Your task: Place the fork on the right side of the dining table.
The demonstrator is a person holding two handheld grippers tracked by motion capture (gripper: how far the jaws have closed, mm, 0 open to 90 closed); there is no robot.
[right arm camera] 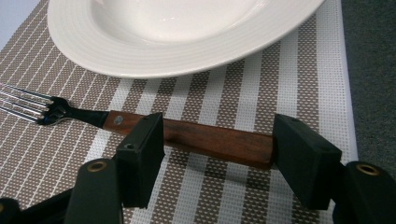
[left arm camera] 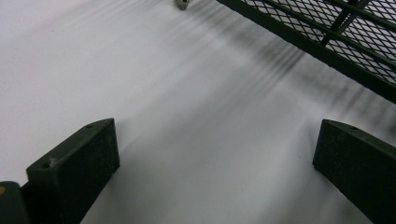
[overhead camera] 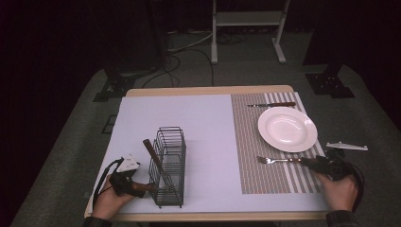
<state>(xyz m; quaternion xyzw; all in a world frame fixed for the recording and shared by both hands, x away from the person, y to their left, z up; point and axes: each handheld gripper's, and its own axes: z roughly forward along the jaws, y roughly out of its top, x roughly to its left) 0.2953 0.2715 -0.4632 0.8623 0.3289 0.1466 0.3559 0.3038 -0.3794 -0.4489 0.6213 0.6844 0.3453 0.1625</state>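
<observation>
Because the fork (right arm camera: 154,128) lies flat on the striped placemat (right arm camera: 299,65) with its wooden handle running crosswise between the jaws of the right gripper (right arm camera: 217,144), the step in hand looks like either letting it go or taking hold of it; the jaws stand apart, one at each end of the handle, not pressing on it. The tines point off to the gripper's left, and the white plate (right arm camera: 187,60) sits just ahead of the jaws, its rim near the handle but not touching it.

If this is a release, I would draw the gripper straight back along its own line and keep it low and level, so neither pad drags the handle askew toward the plate. If it is a grasp, turning the jaws to close across the handle's width would hold better than end to end.

In the high view the right gripper (overhead camera: 326,165) sits at the placemat's near edge, while a knife (overhead camera: 272,104) lies beyond the plate. The left gripper (left arm camera: 215,158) rests over the bare white mat (left arm camera: 140,70), jaws wide apart and empty, with the black wire caddy (left arm camera: 327,32) ahead to its right.
</observation>
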